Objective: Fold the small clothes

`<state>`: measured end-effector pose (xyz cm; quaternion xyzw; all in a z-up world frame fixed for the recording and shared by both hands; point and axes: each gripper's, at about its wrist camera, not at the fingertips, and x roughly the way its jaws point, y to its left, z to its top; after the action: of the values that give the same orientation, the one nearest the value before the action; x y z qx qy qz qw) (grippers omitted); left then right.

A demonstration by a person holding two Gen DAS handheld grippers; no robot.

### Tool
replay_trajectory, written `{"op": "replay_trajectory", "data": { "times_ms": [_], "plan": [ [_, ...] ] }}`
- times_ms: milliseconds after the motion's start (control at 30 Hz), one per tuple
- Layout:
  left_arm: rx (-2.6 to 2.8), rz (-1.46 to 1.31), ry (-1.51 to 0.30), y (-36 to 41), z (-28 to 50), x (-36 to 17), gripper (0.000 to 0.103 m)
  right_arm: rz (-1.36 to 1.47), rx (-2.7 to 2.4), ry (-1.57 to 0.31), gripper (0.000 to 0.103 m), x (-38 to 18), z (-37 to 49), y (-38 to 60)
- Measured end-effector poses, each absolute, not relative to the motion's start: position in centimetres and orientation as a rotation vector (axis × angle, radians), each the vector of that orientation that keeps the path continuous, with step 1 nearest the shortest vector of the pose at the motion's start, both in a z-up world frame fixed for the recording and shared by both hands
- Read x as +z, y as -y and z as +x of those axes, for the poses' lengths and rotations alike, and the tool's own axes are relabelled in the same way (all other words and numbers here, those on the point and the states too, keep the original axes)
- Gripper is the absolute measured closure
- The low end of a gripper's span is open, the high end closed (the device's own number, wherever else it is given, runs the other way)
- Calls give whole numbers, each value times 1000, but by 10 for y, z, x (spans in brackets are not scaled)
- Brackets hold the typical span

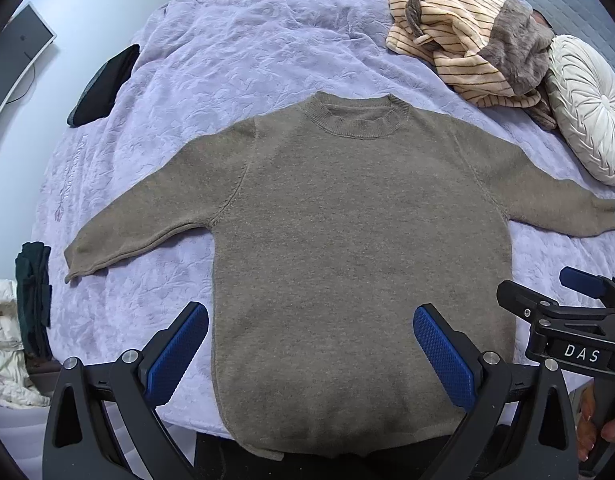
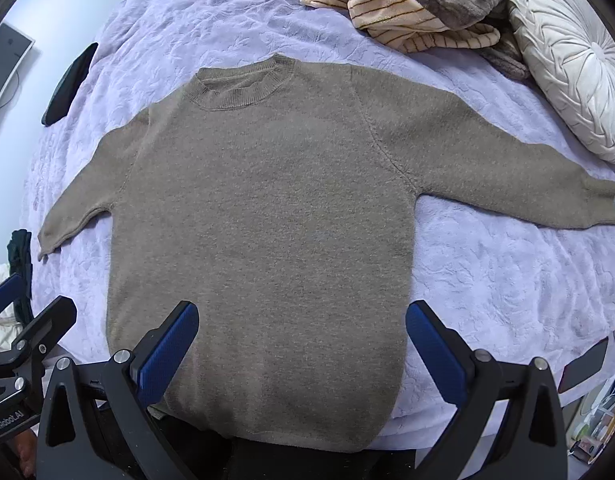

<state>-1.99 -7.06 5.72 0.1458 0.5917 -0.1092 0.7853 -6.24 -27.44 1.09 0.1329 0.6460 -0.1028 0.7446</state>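
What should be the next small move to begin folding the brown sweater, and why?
Probably bring the left hand-held gripper to the cuff of the sleeve on its side and fold it across the body. The sweater already lies flat on the lilac bedspread with both sleeves spread out. Both hand-held grippers are open and hold nothing, the right hand-held gripper too.

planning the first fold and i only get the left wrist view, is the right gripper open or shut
Observer: Open. The right gripper has its fingers spread wide above the sweater's hem.
Operator: anything near the bed edge on that side
Observer: A flat dark object sits at the near right edge of the bedspread, apart from the sweater.
Operator: hem's right corner flat? my finger hides it
Observer: That hem corner looks flat, with no curl visible.
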Motion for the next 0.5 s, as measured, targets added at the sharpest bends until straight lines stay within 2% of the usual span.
{"op": "replay_trajectory", "data": {
  "times_ms": [500],
  "plan": [
    [-175,291,-1272,63,-20,60,0,186,-224,-1373,0,31,-62,264]
  ]
}}
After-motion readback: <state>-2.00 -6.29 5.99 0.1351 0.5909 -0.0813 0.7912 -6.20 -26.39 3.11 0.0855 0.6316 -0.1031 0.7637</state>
